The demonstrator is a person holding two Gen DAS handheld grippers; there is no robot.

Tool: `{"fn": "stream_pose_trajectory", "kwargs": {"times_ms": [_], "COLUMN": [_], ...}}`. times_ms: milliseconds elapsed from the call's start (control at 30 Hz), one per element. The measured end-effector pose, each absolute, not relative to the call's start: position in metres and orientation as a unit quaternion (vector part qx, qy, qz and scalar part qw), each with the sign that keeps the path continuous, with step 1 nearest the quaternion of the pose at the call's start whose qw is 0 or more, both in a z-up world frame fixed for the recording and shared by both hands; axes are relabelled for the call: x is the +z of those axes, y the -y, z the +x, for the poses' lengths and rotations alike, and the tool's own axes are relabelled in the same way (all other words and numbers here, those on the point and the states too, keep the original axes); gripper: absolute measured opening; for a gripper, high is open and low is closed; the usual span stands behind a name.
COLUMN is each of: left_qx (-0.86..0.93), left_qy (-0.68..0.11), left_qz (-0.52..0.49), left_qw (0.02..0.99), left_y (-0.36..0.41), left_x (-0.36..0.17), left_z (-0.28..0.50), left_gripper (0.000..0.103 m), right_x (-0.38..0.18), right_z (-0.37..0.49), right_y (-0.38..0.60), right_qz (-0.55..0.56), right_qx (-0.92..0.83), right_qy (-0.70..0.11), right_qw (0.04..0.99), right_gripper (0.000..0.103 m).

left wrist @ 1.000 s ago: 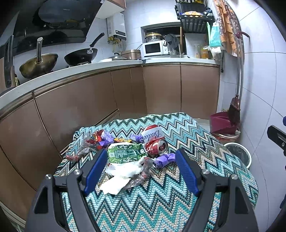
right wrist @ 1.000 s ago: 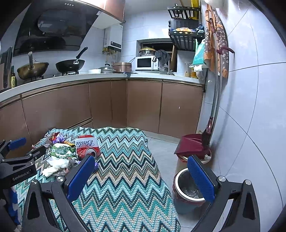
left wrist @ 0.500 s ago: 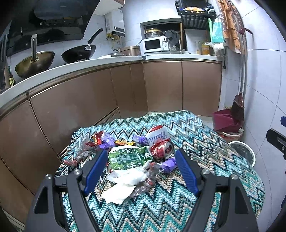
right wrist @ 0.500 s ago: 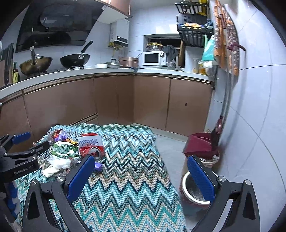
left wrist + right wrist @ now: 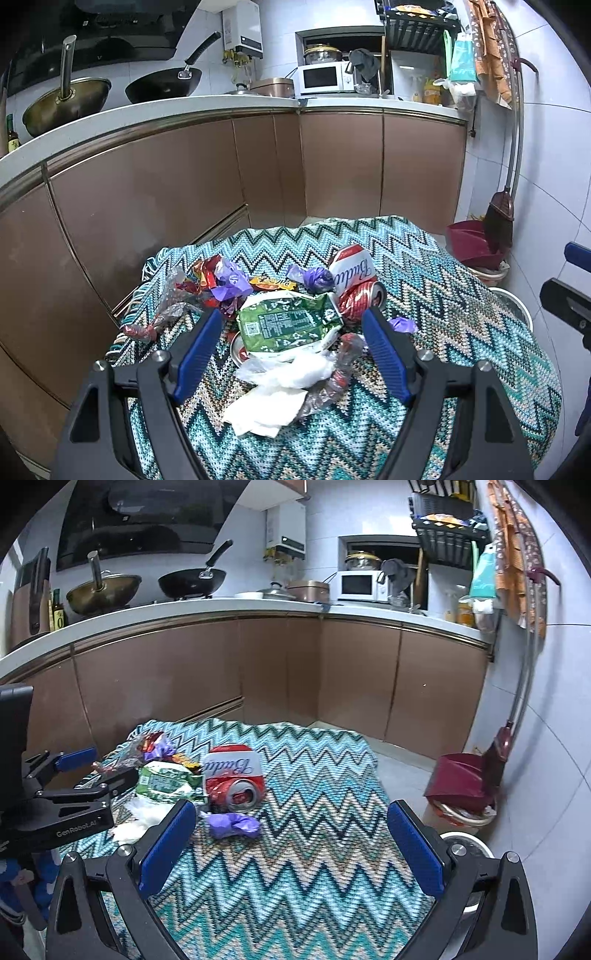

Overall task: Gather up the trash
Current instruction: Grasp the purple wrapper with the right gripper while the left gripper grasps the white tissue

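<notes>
A pile of trash lies on a zigzag cloth: a green packet, a crushed red can, white tissue and purple wrappers. My left gripper is open and empty, with the green packet between its fingers. My right gripper is open and empty above the cloth, right of the can and a purple wrapper. A steel bin stands on the floor at the right.
Brown cabinets and a white counter with pans stand behind the table. A red dustpan and a broom lean at the right wall. The left gripper body shows at the left of the right wrist view.
Both grippers have moved forward toward the trash pile, which looks larger. The right view has swung left, away from the bin. Both grippers stay open.
</notes>
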State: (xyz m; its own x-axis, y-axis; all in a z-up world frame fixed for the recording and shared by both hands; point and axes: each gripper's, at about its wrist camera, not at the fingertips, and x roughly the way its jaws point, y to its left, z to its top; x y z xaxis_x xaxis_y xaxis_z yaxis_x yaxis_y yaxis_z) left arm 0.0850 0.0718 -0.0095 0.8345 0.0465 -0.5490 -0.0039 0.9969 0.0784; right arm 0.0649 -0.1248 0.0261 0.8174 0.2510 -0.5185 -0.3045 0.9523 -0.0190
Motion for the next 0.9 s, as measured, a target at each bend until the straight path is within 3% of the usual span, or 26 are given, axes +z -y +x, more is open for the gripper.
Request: {"fn": "stream_pose_trajectory", "kwargs": {"times_ms": [400,667,900], "left_qx": [0.016,-0.002,-0.061], "left_qy": [-0.309,-0.349,-0.374], "left_qz": [0.008,-0.014,-0.049], "left_qw": [0.951,0.937,0.924], "left_y": [-0.115,-0.172,-0.177], "left_x": [-0.026,-0.052,-0.066], "left_z": [0.092,0.08,0.079], "left_gripper": [0.077,0.077,0.077], "right_x": [0.012,-0.015,-0.044], "right_z": [0.078,0.102,0.128], "right_y": [0.096,0.079,0.059], "right_qz": [-0.06,-0.056,-0.083], "right_qx": [0.198,0.272,0.319], "right_qy": [-0.297,-0.346,-0.379], "right_qw": [0.932,0.896,0.865], "right_gripper": [0.103,0.085,0.073]}}
